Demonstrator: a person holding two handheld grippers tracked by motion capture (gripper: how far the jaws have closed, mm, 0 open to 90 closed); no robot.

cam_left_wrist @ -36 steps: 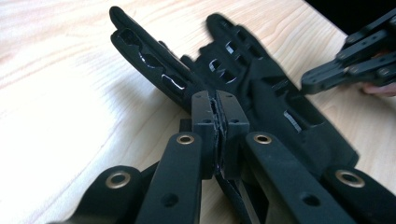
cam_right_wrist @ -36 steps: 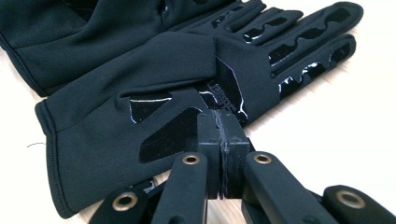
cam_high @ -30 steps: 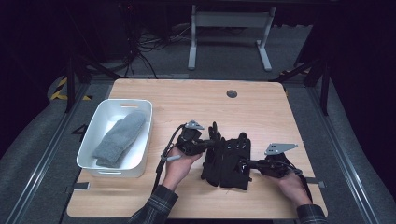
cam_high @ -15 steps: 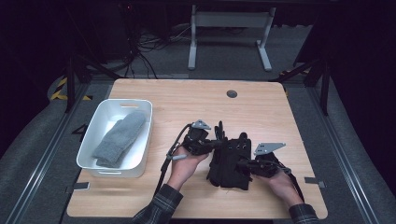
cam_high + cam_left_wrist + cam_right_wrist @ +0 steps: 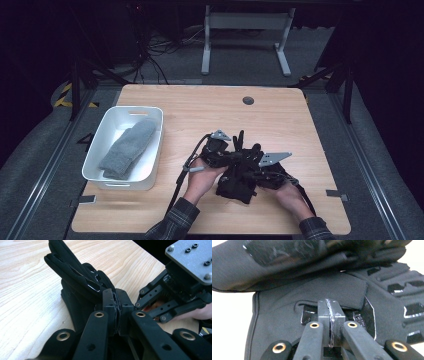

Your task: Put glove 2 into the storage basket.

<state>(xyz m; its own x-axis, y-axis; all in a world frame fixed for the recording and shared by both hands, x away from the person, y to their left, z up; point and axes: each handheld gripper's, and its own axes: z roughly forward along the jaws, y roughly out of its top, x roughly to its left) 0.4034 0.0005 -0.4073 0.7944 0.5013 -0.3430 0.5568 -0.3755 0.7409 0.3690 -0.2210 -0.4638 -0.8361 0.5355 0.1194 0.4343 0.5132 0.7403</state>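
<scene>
While gloves (image 5: pixel 239 175) bunch mid-table, a socked tub (image 5: pixel 109 140) sits left.

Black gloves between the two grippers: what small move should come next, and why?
Probably keep both grips and lift the black gloves a little off the table, toward the white bin at the left. The left gripper and right gripper both have their jaws pressed together on glove fabric, the gloves are bunched between the hands, and the bin already holds a grey sock.
</scene>
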